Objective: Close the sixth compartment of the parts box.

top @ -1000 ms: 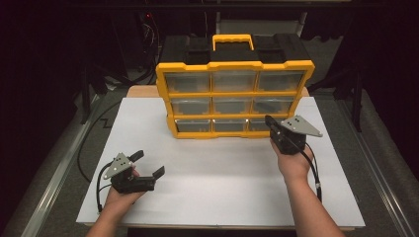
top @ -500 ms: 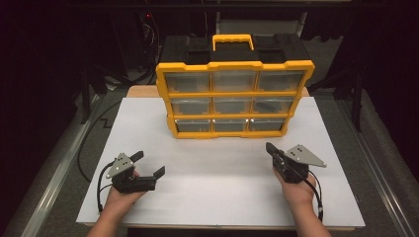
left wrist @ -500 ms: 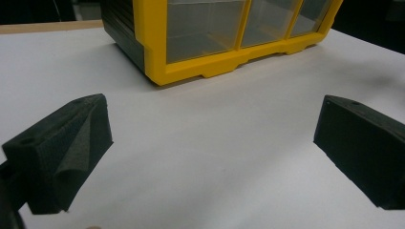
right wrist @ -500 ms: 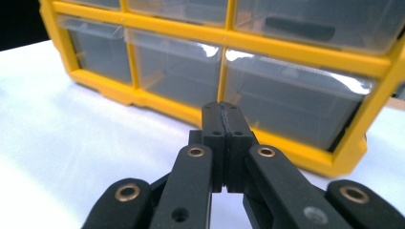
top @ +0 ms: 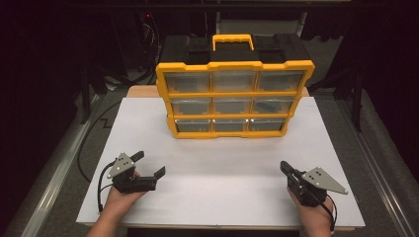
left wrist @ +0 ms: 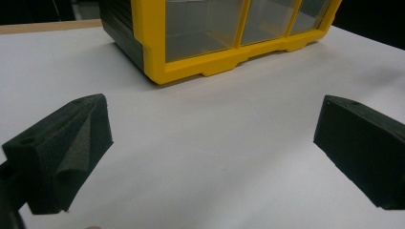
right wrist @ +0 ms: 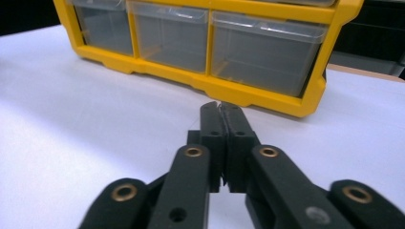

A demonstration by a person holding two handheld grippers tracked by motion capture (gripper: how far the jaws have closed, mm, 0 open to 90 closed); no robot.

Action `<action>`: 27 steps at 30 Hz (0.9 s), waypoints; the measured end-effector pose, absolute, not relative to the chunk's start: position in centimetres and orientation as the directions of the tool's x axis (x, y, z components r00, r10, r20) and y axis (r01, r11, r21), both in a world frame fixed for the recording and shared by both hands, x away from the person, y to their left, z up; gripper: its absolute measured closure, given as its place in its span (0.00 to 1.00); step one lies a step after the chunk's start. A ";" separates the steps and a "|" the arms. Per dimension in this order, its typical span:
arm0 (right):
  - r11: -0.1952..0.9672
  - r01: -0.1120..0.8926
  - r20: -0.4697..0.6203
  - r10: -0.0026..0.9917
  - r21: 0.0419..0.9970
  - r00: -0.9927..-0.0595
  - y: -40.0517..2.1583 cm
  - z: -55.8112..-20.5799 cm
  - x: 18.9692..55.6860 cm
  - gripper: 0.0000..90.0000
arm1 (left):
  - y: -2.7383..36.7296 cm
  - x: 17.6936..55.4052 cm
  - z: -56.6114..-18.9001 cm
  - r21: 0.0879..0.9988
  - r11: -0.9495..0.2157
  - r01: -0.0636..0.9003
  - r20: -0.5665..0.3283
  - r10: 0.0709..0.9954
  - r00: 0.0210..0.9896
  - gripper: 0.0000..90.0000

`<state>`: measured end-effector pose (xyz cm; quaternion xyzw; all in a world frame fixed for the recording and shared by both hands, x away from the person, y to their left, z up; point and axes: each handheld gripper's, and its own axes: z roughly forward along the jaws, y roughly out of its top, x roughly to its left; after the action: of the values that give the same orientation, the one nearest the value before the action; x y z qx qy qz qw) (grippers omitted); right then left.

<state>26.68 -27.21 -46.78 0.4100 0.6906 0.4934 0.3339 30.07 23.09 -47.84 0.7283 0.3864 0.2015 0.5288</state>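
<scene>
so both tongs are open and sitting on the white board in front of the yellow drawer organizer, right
Not quite: only the left tongs are open. The right tongs are shut with nothing between them, as the right gripper view shows. Both do sit on the white board before the yellow drawer organizer.

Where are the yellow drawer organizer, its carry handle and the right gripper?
Yellow drawer organizer [top: 234,98]: high view, on the frame bar under its top drawers.
Carry handle [top: 233,38]: high view, top bar of the handle.
Right gripper [right wrist: 222,107]: right gripper view, at the shut jaw tips.
</scene>
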 end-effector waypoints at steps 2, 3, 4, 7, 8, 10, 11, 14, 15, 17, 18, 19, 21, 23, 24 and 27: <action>0.178 0.243 -0.054 0.895 0.954 -0.443 -27.0 -46.8 26.9 0.87 | 23.1 30.1 -47.9 0.925 -0.142 0.352 -0.116 0.776 0.620 0.00; 0.183 0.250 -0.055 0.894 0.951 -0.445 -26.9 -46.9 26.9 0.82 | 23.0 30.2 -47.9 0.924 -0.145 0.353 -0.116 0.775 0.621 0.00; 0.193 0.261 -0.057 0.891 0.946 -0.450 -26.8 -47.0 27.0 0.76 | 23.0 30.2 -48.0 0.923 -0.151 0.354 -0.113 0.774 0.623 0.00; 0.197 0.281 -0.050 0.889 0.939 -0.456 -26.6 -47.2 27.2 0.58 | 22.9 30.2 -48.0 0.922 -0.149 0.356 -0.115 0.774 0.623 0.00; 0.197 0.297 -0.039 0.885 0.934 -0.464 -26.6 -47.3 27.3 0.53 | 22.9 30.2 -48.0 0.923 -0.151 0.355 -0.113 0.774 0.623 0.00; 0.211 0.314 -0.042 0.883 0.926 -0.468 -26.5 -47.5 27.4 0.43 | 22.9 30.1 -47.9 0.924 -0.151 0.351 -0.111 0.773 0.625 0.00; 0.220 0.324 -0.046 0.882 0.920 -0.469 -26.5 -47.7 27.5 0.38 | 22.9 30.1 -47.9 0.925 -0.149 0.349 -0.112 0.772 0.625 0.00; 0.218 0.332 -0.040 0.882 0.918 -0.470 -26.4 -47.8 27.8 0.21 | 23.0 30.2 -47.9 0.925 -0.146 0.351 -0.114 0.774 0.623 0.00; 0.210 0.336 -0.036 0.889 0.918 -0.457 -26.4 -47.8 27.9 0.15 | 23.1 30.2 -47.9 0.925 -0.144 0.352 -0.116 0.776 0.621 0.00; 0.206 0.327 -0.042 0.895 0.922 -0.445 -26.5 -47.7 27.9 0.08 | 23.1 30.3 -47.9 0.924 -0.143 0.354 -0.116 0.778 0.617 0.00; 0.203 0.324 -0.043 0.897 0.924 -0.439 -26.5 -47.7 27.9 0.03 | 23.2 30.2 -47.9 0.925 -0.143 0.353 -0.115 0.779 0.616 0.00; 0.198 0.328 -0.042 0.903 0.924 -0.427 -26.5 -47.5 27.8 0.00 | 23.2 30.2 -47.8 0.925 -0.145 0.352 -0.112 0.780 0.616 0.00; 0.186 0.318 -0.034 0.902 0.930 -0.430 -26.8 -47.2 27.5 0.00 | 23.4 30.1 -47.7 0.928 -0.134 0.348 -0.115 0.785 0.608 0.00; 0.174 0.311 -0.024 0.901 0.934 -0.433 -27.0 -46.7 27.0 0.00 | 23.5 30.2 -47.7 0.931 -0.128 0.342 -0.114 0.788 0.605 0.00; 0.164 0.296 -0.019 0.899 0.941 -0.437 -27.2 -46.4 26.6 0.00 | 23.6 30.2 -47.7 0.929 -0.132 0.346 -0.112 0.790 0.603 0.00; 0.139 0.255 -0.015 0.902 0.957 -0.432 -27.6 -45.9 26.2 0.00 | 23.5 30.4 -47.9 0.924 -0.133 0.359 -0.116 0.795 0.595 0.00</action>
<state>26.24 -27.58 -45.90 0.4240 0.6821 0.5010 0.3225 30.39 23.51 -47.86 0.7234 0.3987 0.2083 0.5239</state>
